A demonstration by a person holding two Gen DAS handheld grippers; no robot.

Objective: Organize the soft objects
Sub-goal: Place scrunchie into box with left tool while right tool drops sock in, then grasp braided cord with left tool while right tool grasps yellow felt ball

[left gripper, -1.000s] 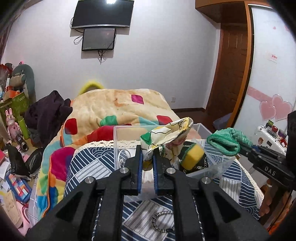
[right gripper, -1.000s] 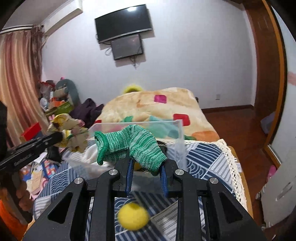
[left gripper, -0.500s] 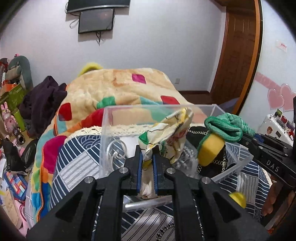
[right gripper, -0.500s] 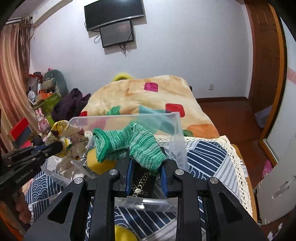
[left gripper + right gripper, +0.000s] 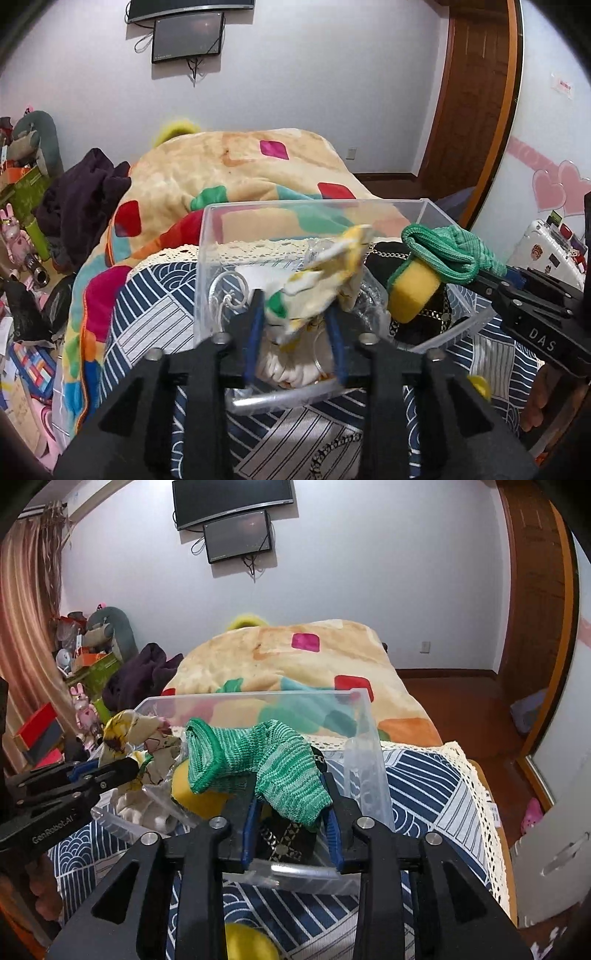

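A clear plastic bin (image 5: 207, 258) (image 5: 365, 746) stands on a blue-and-white patterned cloth. My left gripper (image 5: 295, 314) has opened over the bin; the yellow floral cloth (image 5: 325, 273) (image 5: 125, 734) lies loose and blurred between its jaws. My right gripper (image 5: 291, 797) is open too, with the green knit sock (image 5: 258, 760) (image 5: 439, 251) draped between its jaws over the bin. A yellow sponge (image 5: 413, 291) (image 5: 195, 794), a black patterned item (image 5: 284, 838) and white cloth (image 5: 288, 365) lie in the bin.
A yellow ball (image 5: 247, 941) (image 5: 478, 384) lies on the patterned cloth in front of the bin. A beaded bracelet (image 5: 332, 446) lies near my left gripper. A colourful blanket (image 5: 229, 173) covers the bed behind. Clutter and toys (image 5: 26, 229) stand at the left.
Both grippers moved forward and down over the bin. The jaws of both have widened, and the floral cloth and green sock have come loose between them.
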